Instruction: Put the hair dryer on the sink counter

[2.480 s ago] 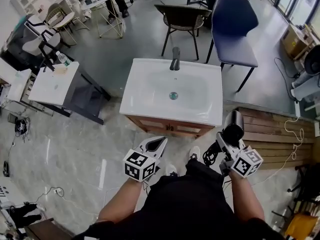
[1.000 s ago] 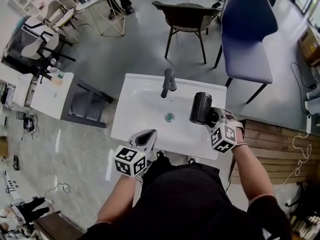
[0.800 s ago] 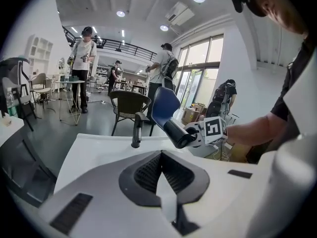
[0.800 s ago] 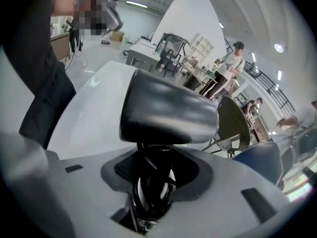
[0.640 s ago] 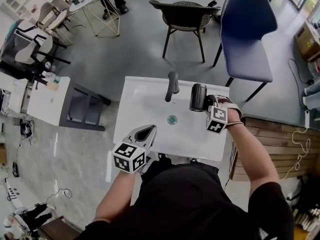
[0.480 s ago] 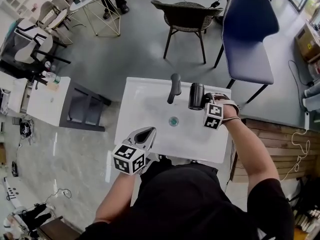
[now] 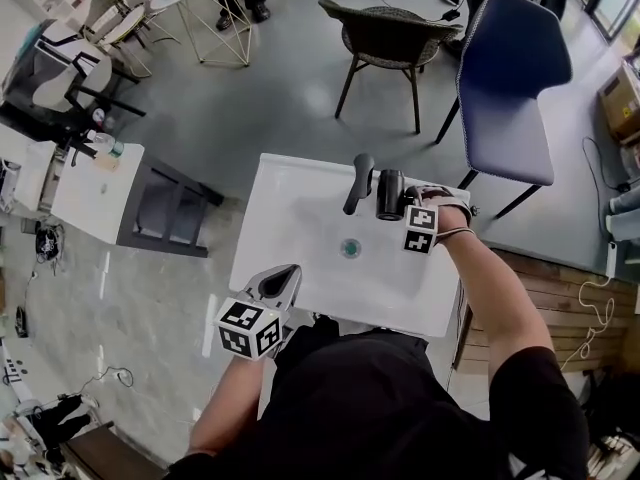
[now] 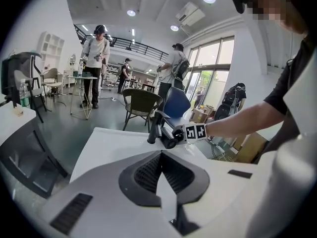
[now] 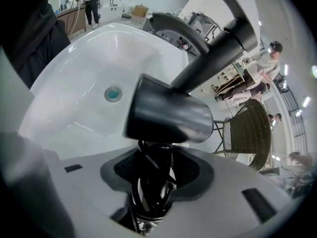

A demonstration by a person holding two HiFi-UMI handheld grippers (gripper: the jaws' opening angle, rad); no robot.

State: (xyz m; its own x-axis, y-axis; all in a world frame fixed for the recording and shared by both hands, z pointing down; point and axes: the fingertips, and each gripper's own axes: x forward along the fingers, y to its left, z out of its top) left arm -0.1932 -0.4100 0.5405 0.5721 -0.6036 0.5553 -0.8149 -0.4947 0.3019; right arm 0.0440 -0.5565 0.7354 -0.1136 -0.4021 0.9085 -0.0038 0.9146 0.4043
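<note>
The black hair dryer (image 7: 389, 194) hangs over the back right of the white sink counter (image 7: 300, 268), just right of the black faucet (image 7: 358, 181). My right gripper (image 7: 402, 204) is shut on its handle. In the right gripper view the dryer's barrel (image 9: 166, 116) fills the middle, with its handle and coiled cord (image 9: 154, 182) between the jaws and the faucet (image 9: 208, 43) right behind. My left gripper (image 7: 277, 283) is shut with nothing in it, at the sink's front left edge. The left gripper view shows the dryer (image 8: 171, 135) and the faucet (image 8: 154, 128) far across the counter (image 8: 109, 150).
The basin's drain (image 7: 350, 248) lies in front of the faucet. Behind the sink stand a wicker chair (image 7: 390, 30) and a blue chair (image 7: 515, 78). A low white table (image 7: 90, 193) and dark shelf (image 7: 170, 213) stand to the left. People stand far back (image 8: 94, 63).
My right gripper has carried the hair dryer up from beside my waist, over the basin, to the back right of the counter beside the faucet. The left gripper stays by the front edge.
</note>
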